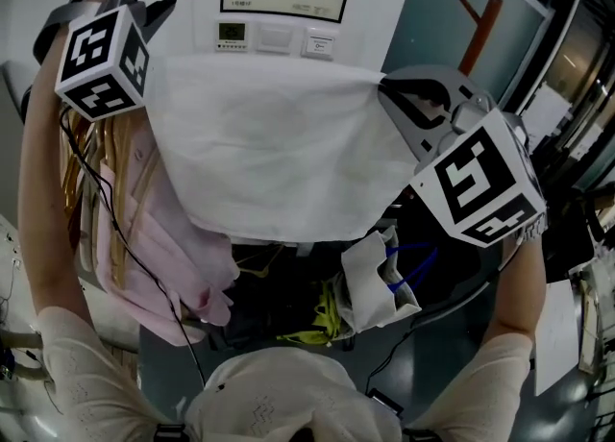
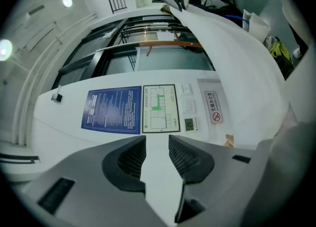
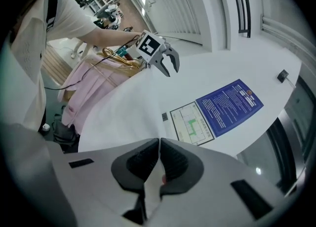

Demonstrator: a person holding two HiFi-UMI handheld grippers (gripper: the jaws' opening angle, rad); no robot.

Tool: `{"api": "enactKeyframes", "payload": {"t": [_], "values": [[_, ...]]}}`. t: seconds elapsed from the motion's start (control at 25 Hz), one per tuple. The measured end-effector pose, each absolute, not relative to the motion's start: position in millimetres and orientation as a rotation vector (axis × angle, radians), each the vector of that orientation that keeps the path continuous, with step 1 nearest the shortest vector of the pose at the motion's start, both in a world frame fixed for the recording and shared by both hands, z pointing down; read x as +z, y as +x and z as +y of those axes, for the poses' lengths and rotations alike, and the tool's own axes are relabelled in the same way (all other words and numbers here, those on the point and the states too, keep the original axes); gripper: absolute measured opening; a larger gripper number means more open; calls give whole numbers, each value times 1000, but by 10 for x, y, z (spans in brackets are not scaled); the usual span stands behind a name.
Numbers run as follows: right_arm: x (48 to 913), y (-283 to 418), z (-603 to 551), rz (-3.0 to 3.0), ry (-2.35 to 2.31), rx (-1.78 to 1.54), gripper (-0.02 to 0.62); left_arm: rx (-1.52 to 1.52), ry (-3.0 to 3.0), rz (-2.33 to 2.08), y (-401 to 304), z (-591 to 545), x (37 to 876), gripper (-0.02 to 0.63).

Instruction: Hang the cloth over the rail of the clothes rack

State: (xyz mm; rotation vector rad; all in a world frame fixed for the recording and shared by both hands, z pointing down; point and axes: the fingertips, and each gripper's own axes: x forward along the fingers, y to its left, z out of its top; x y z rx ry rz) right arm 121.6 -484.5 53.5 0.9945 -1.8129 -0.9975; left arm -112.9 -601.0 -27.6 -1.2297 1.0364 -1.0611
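1. Well, on the wall (image 2: pixel 64 127), left to right: a blue notice (image 2: pixel 112 110) with print too small to read, a floor plan (image 2: pixel 159 107) with a green patch, a thermostat (image 2: pixel 189 124) showing 25, and a sign (image 2: pixel 213 107) with a no-smoking mark and characters I cannot read.
2. The left tongs (image 2: pixel 157 139) are released, their jaws standing apart. White shows in the gap, and I cannot tell whether the cloth (image 1: pixel 269 152) hangs on a jaw by its left corner.
3. Pink garments (image 1: pixel 163 257) hang just below those tongs, left of the cloth.
4. The cloth is up in the air before the wall, spread flat between the two tongs. Its top edge runs left to right, nearly level, and that looks to be its long axis. The rest hangs down from that edge.
5. The right tongs (image 3: pixel 159 142) are clenched on the cloth's top right corner, with white fabric pinched between the pads.
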Motion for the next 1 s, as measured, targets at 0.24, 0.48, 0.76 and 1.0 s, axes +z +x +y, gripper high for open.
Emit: {"api": "enactKeyframes", "payload": {"t": [0.24, 0.48, 0.76, 1.0], "values": [[514, 1216, -4829, -1851, 992, -966, 28, -994, -1521, 905, -1153, -5333, 150, 146], [517, 1250, -4854, -1871, 997, -947, 28, -1123, -1472, 810, -1060, -4980, 619, 146], [513, 1228, -4830, -1871, 1016, -948, 28, -1103, -1268, 977, -973, -5137, 604, 146], [522, 1227, -4815, -1877, 1020, -953, 28, -1175, -1351, 984, -1005, -5255, 646, 118]]}}
